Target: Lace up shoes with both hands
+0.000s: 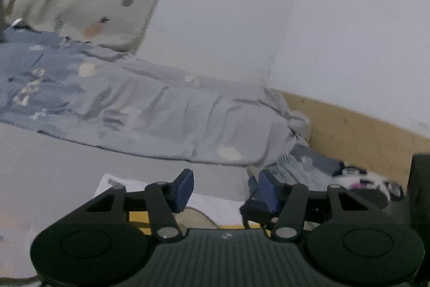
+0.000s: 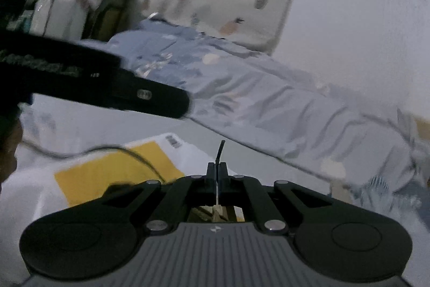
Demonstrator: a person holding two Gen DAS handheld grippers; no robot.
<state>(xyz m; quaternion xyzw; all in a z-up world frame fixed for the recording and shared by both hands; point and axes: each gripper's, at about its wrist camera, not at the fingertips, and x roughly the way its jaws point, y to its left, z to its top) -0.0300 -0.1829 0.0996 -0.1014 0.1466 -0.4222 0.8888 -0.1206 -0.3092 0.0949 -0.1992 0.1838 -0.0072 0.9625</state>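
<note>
The right gripper (image 2: pixel 217 170) is seen closed on a thin dark shoelace (image 2: pixel 219 150), whose stiff tip pokes up above its fingertips. The left gripper (image 1: pixel 224 191) is seen parted, nothing between its blue pads (image 1: pixel 185 188). A tan shoe (image 1: pixel 194 218) is glimpsed below them, mostly hidden

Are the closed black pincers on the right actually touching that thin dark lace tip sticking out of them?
Touching. In the right wrist view the right gripper has its jaws pressed together, and the thin dark shoelace tip rises straight out from between them.
</note>
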